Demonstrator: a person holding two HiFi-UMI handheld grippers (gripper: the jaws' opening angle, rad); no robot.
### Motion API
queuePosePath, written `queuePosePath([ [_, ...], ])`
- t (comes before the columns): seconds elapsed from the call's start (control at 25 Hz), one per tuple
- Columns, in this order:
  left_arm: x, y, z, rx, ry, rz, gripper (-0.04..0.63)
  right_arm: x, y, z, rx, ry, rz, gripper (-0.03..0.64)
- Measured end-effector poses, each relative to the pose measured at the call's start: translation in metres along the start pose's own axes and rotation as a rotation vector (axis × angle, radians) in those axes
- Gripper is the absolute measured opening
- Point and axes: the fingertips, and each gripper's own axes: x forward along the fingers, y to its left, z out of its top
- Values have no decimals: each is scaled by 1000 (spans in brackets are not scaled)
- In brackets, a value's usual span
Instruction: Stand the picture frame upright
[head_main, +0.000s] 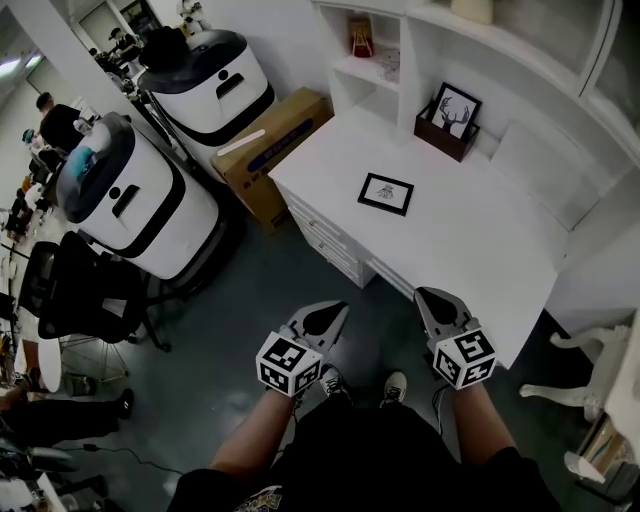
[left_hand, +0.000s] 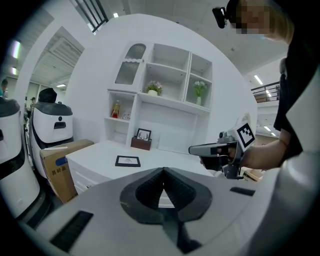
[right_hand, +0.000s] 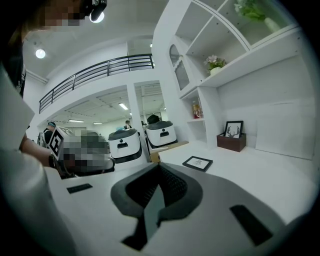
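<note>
A small black picture frame (head_main: 386, 193) lies flat in the middle of the white desk (head_main: 500, 250); it also shows in the left gripper view (left_hand: 127, 161) and the right gripper view (right_hand: 197, 163). Both grippers hang in front of the desk's near edge, over the floor, well short of the frame. My left gripper (head_main: 335, 312) is shut and holds nothing. Beside it, my right gripper (head_main: 428, 297) is shut and empty as well; it appears from the side in the left gripper view (left_hand: 192, 149).
A second frame with a deer picture (head_main: 455, 109) stands upright in a brown holder at the desk's back. White shelves (head_main: 375, 60) rise behind. A cardboard box (head_main: 270, 150) and white machines (head_main: 140, 195) stand left of the desk. A white chair (head_main: 600, 350) is at right.
</note>
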Motion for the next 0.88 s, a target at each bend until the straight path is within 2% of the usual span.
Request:
queuePosePath([
  [0.88,-29,79,0,20,-2,-155,5,57,51,-2,35,5,-175,3],
])
